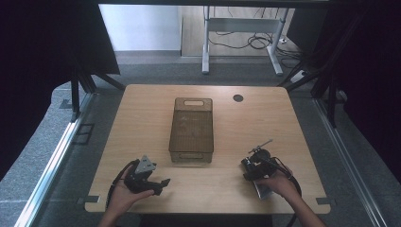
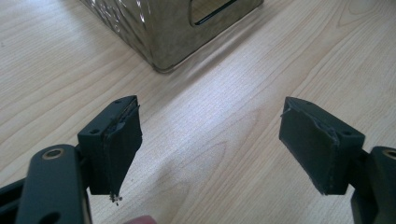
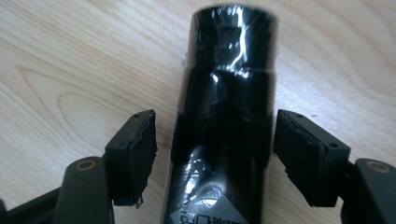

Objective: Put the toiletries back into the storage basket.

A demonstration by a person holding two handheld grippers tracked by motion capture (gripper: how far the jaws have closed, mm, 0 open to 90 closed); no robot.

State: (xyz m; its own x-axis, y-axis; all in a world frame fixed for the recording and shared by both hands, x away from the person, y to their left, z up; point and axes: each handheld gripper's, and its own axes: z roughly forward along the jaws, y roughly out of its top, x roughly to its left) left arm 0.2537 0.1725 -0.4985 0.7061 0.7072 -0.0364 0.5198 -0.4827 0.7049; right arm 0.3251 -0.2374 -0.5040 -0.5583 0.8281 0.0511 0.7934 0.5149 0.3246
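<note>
Black and glossy, a plastic-wrapped cylinder (image 3: 226, 116) lies on the wooden surface (image 1: 142, 113) at near right, between the right gripper's (image 3: 215, 154) spread jaws, not yet clamped. The left gripper (image 2: 210, 144) hangs open and empty near the brown basket (image 1: 191, 130). Likely next: close on the cylinder squarely.

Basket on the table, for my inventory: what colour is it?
Translucent smoky brown basket; clearest in the high view.

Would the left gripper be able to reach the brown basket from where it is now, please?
Probably yes. The left gripper is open and points toward the brown basket, with bare table between them and nothing in the way.
</note>
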